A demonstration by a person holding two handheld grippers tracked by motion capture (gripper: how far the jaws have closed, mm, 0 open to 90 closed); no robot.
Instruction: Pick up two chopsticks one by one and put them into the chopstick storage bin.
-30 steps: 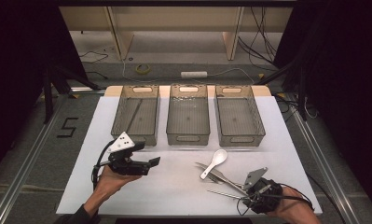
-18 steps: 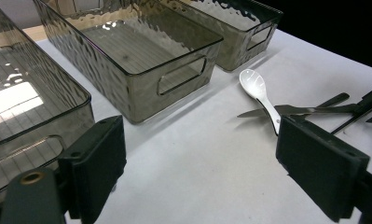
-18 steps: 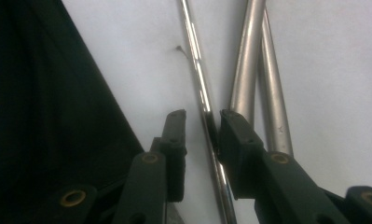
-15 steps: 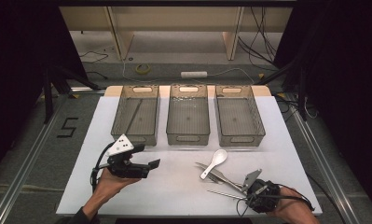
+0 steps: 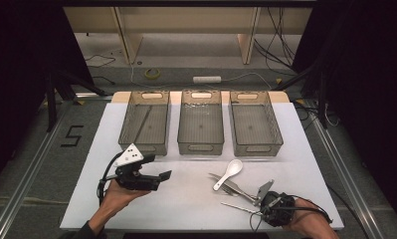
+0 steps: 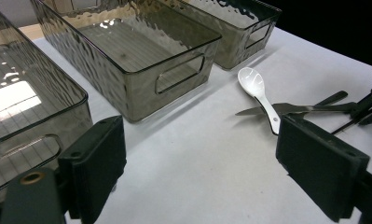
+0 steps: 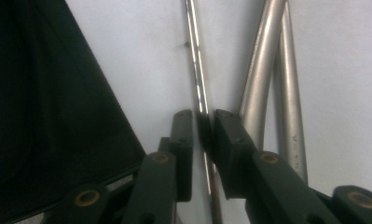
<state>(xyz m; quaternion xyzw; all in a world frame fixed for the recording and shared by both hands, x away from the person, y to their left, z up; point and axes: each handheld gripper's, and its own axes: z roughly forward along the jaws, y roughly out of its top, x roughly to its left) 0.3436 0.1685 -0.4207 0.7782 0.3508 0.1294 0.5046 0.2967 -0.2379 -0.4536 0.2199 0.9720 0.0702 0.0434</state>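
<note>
We saw a thin metal rod, perhaps a chopstick, lying flat on the white worktop near its front right corner. In the high view its long axis ran almost across the worktop, with the far end pointing to the left and the near end at our right gripper. In the right gripper view the rod ran straight up between the two jaws. These jaws had just been closing and stood nearly together, clamped on the rod.

Just beside it lay two thicker metal handles and a white spoon.

Our left gripper hovered well apart, its jaws wide open and holding nothing.
</note>
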